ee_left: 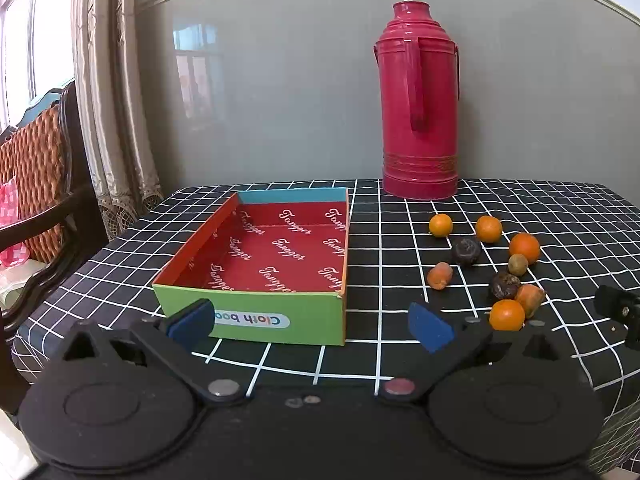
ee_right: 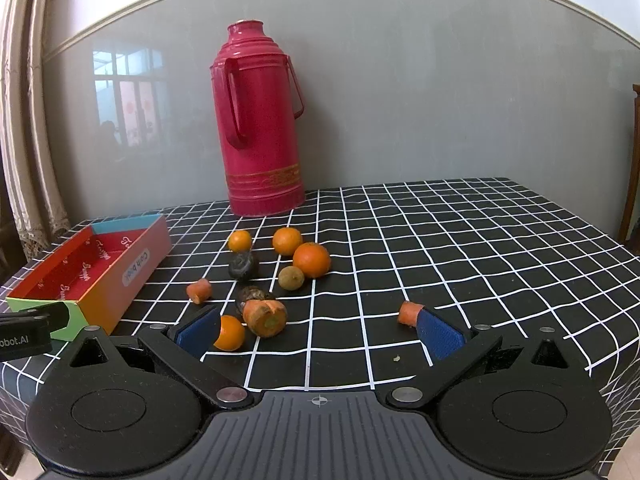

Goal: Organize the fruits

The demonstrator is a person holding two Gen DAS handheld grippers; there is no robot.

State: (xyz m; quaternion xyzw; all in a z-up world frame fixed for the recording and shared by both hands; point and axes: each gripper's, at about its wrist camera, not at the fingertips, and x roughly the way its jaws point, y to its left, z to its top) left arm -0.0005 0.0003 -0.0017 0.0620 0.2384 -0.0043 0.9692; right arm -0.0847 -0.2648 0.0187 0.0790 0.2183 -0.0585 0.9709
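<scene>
Both grippers hover low at the near edge of a checked tabletop (ee_right: 460, 240), jaws spread wide and holding nothing, with the fruit not yet gathered. The left gripper (ee_left: 312, 322) faces the green end of an empty, red-lined cardboard box (ee_left: 276, 264); the right gripper (ee_right: 318, 332) points at the scattered pile just right of the box: four oranges, two dark wrinkled fruits, a small greenish-brown fruit (ee_right: 291, 278) and what look like cut carrot pieces, though the fisheye view leaves that uncertain. The nearest orange (ee_right: 230, 333) sits touching a carrot stub (ee_right: 266, 317) and lies partly behind the right gripper's left finger, so a clean pick likely means shifting left to centre the jaws on the orange alone, coming down over its widest part, and closing gently so it does not roll. One orange-coloured piece (ee_right: 408, 313) lies apart, beside the right finger. A red thermos (ee_right: 260, 128) stands at the back wall, clear of the work.
</scene>
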